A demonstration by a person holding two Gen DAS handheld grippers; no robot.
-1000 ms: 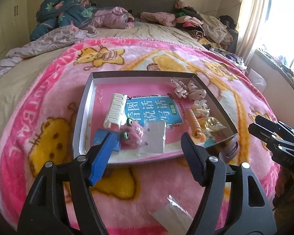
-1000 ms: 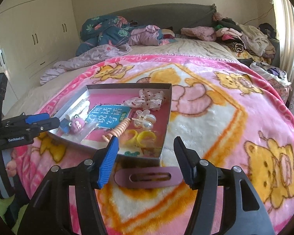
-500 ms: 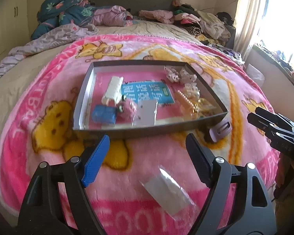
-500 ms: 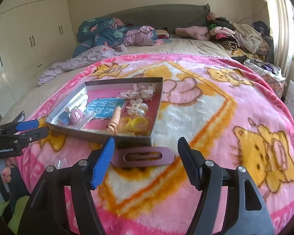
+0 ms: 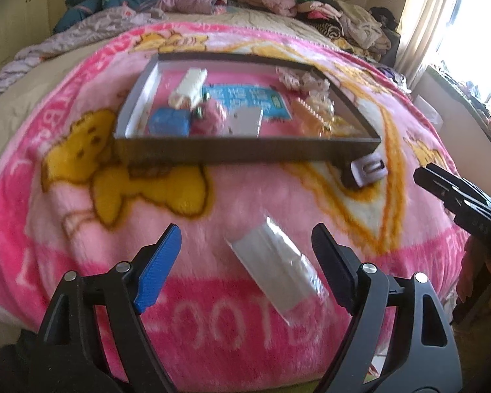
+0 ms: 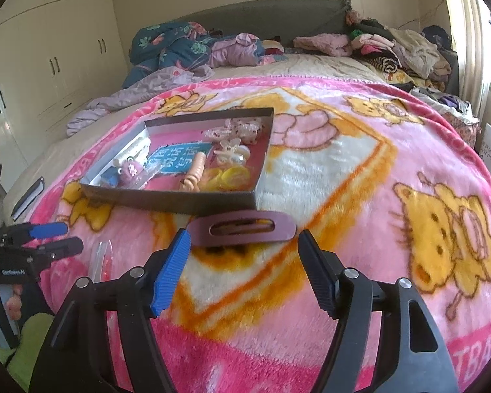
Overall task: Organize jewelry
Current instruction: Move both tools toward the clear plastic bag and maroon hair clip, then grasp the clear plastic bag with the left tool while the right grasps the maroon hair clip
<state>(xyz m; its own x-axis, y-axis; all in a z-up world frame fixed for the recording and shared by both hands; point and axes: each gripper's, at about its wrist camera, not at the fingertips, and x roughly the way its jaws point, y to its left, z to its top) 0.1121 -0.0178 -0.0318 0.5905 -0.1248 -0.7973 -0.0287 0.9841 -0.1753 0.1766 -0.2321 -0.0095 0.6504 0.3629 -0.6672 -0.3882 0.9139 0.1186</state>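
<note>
A shallow grey box [image 5: 245,152] [image 6: 167,200] lies on the pink blanket and holds hair clips, yellow rings, a pink fuzzy piece and a small clear bag. A mauve oval hair clip [image 6: 242,228] [image 5: 367,172] lies on the blanket by the box's near right corner. A small clear bag [image 5: 278,268] [image 6: 102,260] lies on the blanket in front of the box. My left gripper [image 5: 244,263] is open, with the clear bag between its fingers. My right gripper [image 6: 244,273] is open, just short of the mauve clip.
The pink cartoon blanket [image 6: 360,177] covers a bed with piled clothes [image 6: 392,46] and bedding [image 6: 186,49] at the far end. White wardrobes [image 6: 49,59] stand left. A dark flat object [image 6: 27,198] lies at the blanket's left edge. A window [image 5: 474,32] is at the right.
Both grippers have drawn back from the box toward the blanket's near edge. The clear bag now sits between my left gripper's fingers. The mauve clip stays on the blanket.
</note>
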